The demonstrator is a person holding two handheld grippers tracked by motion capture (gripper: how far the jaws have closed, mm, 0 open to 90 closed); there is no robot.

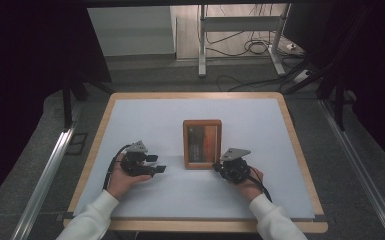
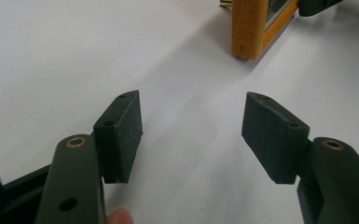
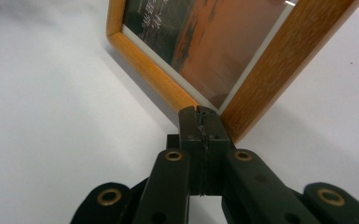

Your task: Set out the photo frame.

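Right gripper (image 3: 200,116) closed at picture frame (image 3: 205,51) corner; left gripper (image 2: 191,135) agape.

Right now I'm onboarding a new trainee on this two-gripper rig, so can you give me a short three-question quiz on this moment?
1. True or false: the left gripper stands open over the bare white table top.
2. Which corner of the flat wooden picture frame with the orange and dark print does the right gripper meet? A. far left B. near right C. near left
3. Fill in: the right gripper's jaws are pressed ____.

Key
1. True: its pads are wide apart with nothing between them.
2. B: in the high view its tips sit at the frame's near right corner.
3. Together; whether they pinch the frame's edge cannot be told.
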